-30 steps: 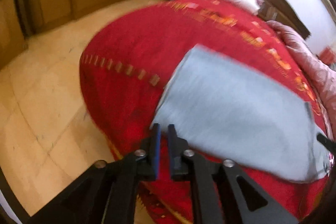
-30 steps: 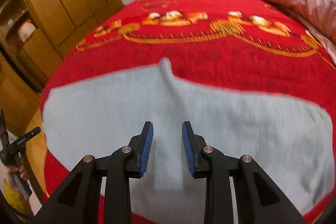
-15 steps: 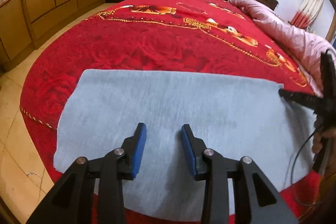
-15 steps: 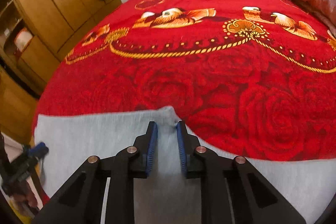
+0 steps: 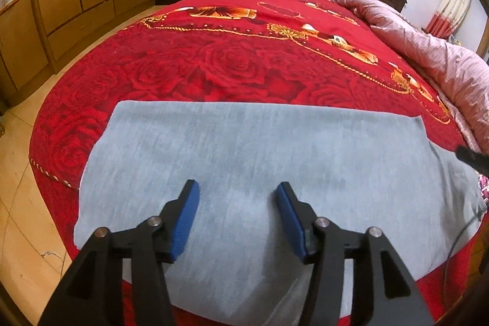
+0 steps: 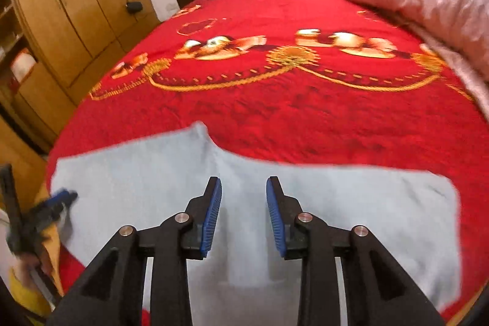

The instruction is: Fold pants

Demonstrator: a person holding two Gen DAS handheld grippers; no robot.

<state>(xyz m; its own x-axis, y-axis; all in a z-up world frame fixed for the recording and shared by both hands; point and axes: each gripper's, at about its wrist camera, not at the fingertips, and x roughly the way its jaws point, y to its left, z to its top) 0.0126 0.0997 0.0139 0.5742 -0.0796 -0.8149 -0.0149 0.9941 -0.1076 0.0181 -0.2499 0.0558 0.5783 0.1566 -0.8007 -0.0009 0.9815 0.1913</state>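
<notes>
In the left wrist view, the left gripper (image 5: pixel 237 217) hung above the near part of the grey pants (image 5: pixel 259 161), its two blue-padded fingers wide apart and holding nothing. The pants lay flat across the foot of the red bedspread (image 5: pixel 244 66). At the right edge, a dark tip of the other tool was seen.

In the right wrist view, the right gripper (image 6: pixel 244 211) pointed forward over the pants (image 6: pixel 351 210), fingers parted and empty. This view was a little blurred.
</notes>
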